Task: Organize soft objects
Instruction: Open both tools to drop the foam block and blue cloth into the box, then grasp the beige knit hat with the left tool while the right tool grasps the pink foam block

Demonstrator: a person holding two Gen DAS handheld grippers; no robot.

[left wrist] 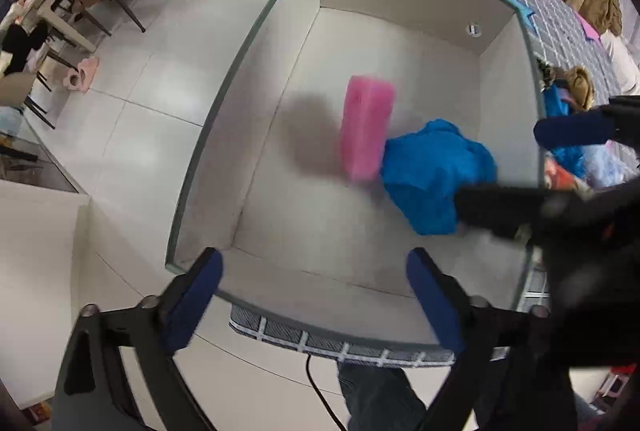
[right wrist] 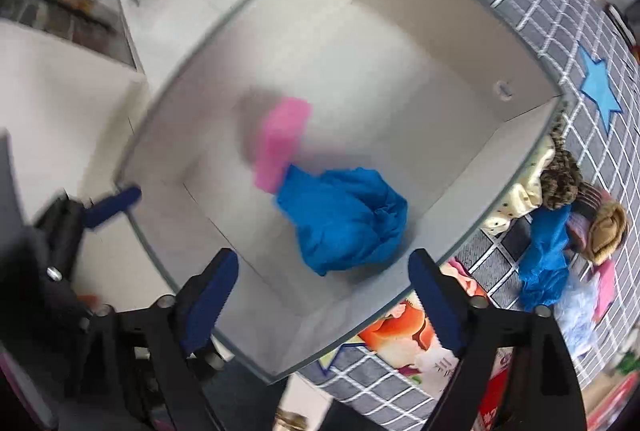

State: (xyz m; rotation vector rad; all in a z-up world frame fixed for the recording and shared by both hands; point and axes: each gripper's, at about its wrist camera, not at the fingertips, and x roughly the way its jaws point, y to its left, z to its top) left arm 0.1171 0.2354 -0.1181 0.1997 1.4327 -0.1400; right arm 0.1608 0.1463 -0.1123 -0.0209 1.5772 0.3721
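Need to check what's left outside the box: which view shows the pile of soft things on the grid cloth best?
Right wrist view: the pile lies in full beside the box, blue cloth and brown plush distinct. The left wrist view shows only scraps of it behind the right gripper's fingers.

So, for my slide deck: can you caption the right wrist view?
Open right tongs above a white box holding a pink sponge and crumpled blue cloth.

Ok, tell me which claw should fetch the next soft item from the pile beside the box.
Right. The remaining pile lies just past the box wall on the right claw side; its jaws are open and empty. The left claw hangs over the box's far edge.
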